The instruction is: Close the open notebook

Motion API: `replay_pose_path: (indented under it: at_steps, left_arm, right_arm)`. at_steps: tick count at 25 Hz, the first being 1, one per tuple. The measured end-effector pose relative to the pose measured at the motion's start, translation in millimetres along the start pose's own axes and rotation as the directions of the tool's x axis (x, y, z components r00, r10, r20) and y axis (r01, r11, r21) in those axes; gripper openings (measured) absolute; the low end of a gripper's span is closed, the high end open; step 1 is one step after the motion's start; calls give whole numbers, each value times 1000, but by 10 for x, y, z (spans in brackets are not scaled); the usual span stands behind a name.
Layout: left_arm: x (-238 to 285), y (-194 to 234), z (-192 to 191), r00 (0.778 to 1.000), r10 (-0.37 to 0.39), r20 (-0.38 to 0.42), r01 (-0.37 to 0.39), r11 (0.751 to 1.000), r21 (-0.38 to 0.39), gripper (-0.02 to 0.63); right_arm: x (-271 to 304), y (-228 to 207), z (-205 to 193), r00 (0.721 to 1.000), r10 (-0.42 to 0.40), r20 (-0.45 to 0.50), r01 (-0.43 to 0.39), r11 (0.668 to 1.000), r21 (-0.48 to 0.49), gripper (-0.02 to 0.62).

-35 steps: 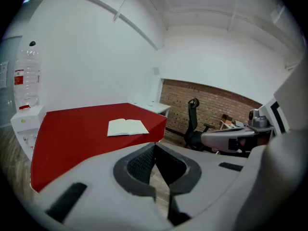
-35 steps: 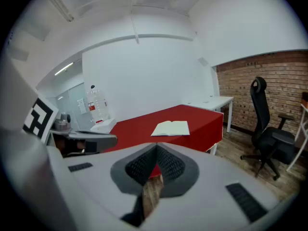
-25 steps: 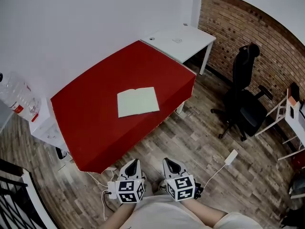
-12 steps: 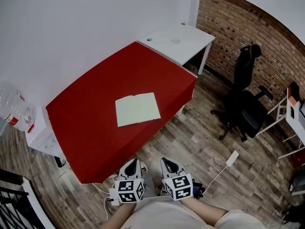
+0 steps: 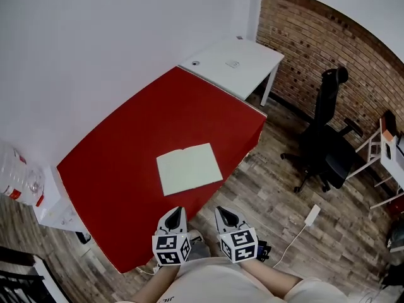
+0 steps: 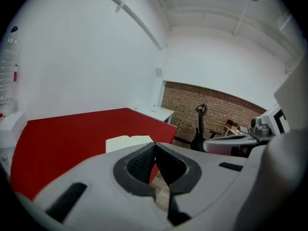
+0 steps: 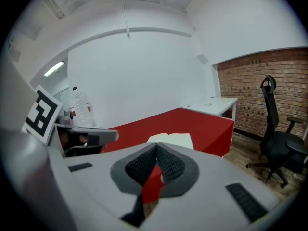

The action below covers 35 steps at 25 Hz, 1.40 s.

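The open notebook (image 5: 189, 169), its pale pages facing up, lies flat near the front edge of the red table (image 5: 120, 150). My left gripper (image 5: 178, 211) and right gripper (image 5: 221, 211) are side by side just short of that edge, below the notebook and not touching it. Both are shut with nothing between the jaws. The left gripper view has the notebook (image 6: 129, 141) just beyond the closed left gripper (image 6: 154, 146). From the right gripper view the notebook (image 7: 171, 139) lies ahead of the closed right gripper (image 7: 156, 147).
A white desk (image 5: 233, 59) adjoins the red table's far end. A black office chair (image 5: 325, 137) stands at the right before a brick wall (image 5: 328, 36). A water bottle (image 5: 16, 175) sits on a white stand at the left. A white power strip (image 5: 312, 214) lies on the wood floor.
The head view has moved toward the table: the notebook and table edge now lie much closer to both grippers. The grippers stay shut and side by side.
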<state>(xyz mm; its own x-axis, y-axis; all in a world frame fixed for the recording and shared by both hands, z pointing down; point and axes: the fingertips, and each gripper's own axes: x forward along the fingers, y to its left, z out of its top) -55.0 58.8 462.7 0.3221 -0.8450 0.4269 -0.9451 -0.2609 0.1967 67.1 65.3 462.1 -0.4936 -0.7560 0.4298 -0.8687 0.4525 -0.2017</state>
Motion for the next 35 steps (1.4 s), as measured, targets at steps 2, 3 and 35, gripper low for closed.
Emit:
replay_pose_path:
  at_steps: [2, 3, 35]
  left_arm:
    - [95, 113, 62, 1000, -12, -5, 12, 1000, 0, 6]
    - [136, 161, 82, 1000, -19, -10, 19, 1000, 0, 6]
    - [836, 464, 479, 998, 55, -15, -56, 997, -45, 6]
  right_arm:
    - [133, 11, 80, 1000, -12, 7, 12, 1000, 10, 6]
    - [191, 20, 115, 1000, -18, 13, 18, 1000, 16, 6]
    - [1025, -340, 619, 998, 49, -45, -52, 997, -63, 6]
